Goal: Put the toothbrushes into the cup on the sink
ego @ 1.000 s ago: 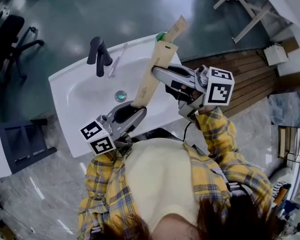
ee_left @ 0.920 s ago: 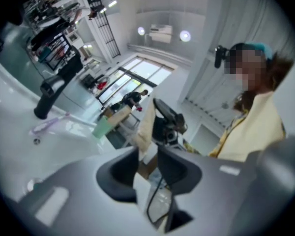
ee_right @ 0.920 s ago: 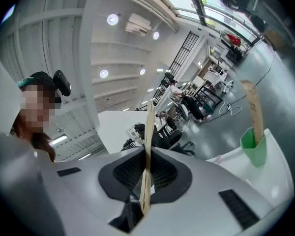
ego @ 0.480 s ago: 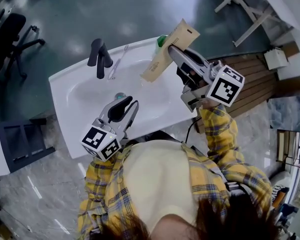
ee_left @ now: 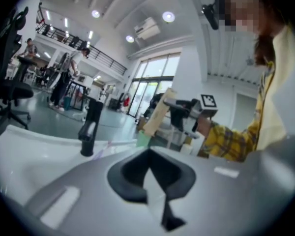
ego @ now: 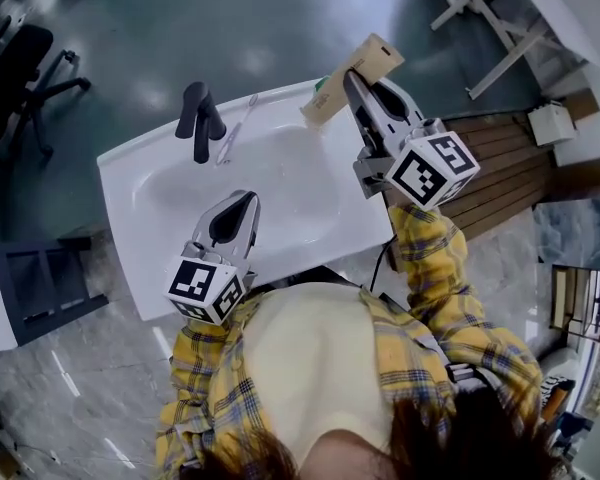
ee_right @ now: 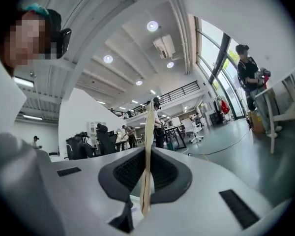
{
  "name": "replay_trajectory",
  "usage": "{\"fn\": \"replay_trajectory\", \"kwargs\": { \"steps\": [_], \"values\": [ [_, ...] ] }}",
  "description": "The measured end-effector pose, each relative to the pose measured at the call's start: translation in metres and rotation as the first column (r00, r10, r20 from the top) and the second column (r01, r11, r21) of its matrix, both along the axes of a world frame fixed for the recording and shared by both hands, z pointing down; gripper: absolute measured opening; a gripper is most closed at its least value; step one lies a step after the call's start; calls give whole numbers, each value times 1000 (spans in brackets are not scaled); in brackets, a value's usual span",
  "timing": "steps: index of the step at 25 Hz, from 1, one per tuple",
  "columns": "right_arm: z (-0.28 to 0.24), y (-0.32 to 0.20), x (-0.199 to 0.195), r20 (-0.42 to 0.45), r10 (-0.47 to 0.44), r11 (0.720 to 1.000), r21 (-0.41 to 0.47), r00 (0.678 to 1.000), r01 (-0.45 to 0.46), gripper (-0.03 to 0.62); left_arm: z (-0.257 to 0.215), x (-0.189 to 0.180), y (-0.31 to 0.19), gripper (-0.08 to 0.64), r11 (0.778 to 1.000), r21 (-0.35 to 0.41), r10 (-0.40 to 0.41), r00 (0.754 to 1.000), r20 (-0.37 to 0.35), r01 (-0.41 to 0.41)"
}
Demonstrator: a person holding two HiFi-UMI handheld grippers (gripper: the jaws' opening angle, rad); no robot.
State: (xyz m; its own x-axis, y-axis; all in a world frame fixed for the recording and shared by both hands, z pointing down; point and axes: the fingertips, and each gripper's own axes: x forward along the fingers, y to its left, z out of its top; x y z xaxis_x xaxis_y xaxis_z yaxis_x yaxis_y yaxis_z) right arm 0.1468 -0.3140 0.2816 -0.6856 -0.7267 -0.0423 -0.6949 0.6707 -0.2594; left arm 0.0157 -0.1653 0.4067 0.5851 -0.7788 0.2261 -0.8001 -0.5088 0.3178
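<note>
My right gripper (ego: 351, 78) is shut on a flat tan cardboard toothbrush package (ego: 355, 72), held over the sink's far right corner. In the right gripper view the package (ee_right: 146, 146) shows edge-on between the pads. A green cup (ego: 321, 85) stands on the sink rim, mostly hidden behind the package. A loose pale toothbrush (ego: 233, 126) lies on the rim beside the black faucet (ego: 198, 116). My left gripper (ego: 246, 199) hovers over the basin's near side, shut with nothing in it. The left gripper view shows the cup (ee_left: 143, 138), the package (ee_left: 158, 113) and the faucet (ee_left: 91, 126).
The white sink (ego: 130, 218) stands on a dark green floor, with the person's body close against its near edge. A wooden platform (ego: 500, 168) lies to the right and a dark stool (ego: 50, 278) to the left. White table legs (ego: 500, 18) are at the far right.
The left gripper let go of the package's lower end, closed and drew back toward the person. The right gripper carried the package up and away to the far right corner, over the cup.
</note>
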Motion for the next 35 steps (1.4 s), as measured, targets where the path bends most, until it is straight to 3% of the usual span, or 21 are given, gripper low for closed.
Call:
{"fn": "replay_trajectory", "kwargs": {
  "steps": [7, 12, 23, 35],
  "values": [
    [7, -20, 10, -140, 153, 979, 155, 978, -131, 31, 4, -2, 4, 5, 1000, -15, -12, 1000, 2, 12],
    [19, -31, 15, -181, 232, 954, 234, 956, -187, 31, 8, -3, 5, 5, 999, -29, -17, 1000, -1, 17],
    [70, -45, 5, -256, 242, 962, 188, 936, -198, 31, 11, -1, 10, 5, 999, -42, -7, 1000, -13, 7],
    [113, -46, -16, -391, 148, 988, 92, 908, -122, 32, 15, -2, 10, 5, 998, -55, 1, 1000, -24, -2]
  ]
}}
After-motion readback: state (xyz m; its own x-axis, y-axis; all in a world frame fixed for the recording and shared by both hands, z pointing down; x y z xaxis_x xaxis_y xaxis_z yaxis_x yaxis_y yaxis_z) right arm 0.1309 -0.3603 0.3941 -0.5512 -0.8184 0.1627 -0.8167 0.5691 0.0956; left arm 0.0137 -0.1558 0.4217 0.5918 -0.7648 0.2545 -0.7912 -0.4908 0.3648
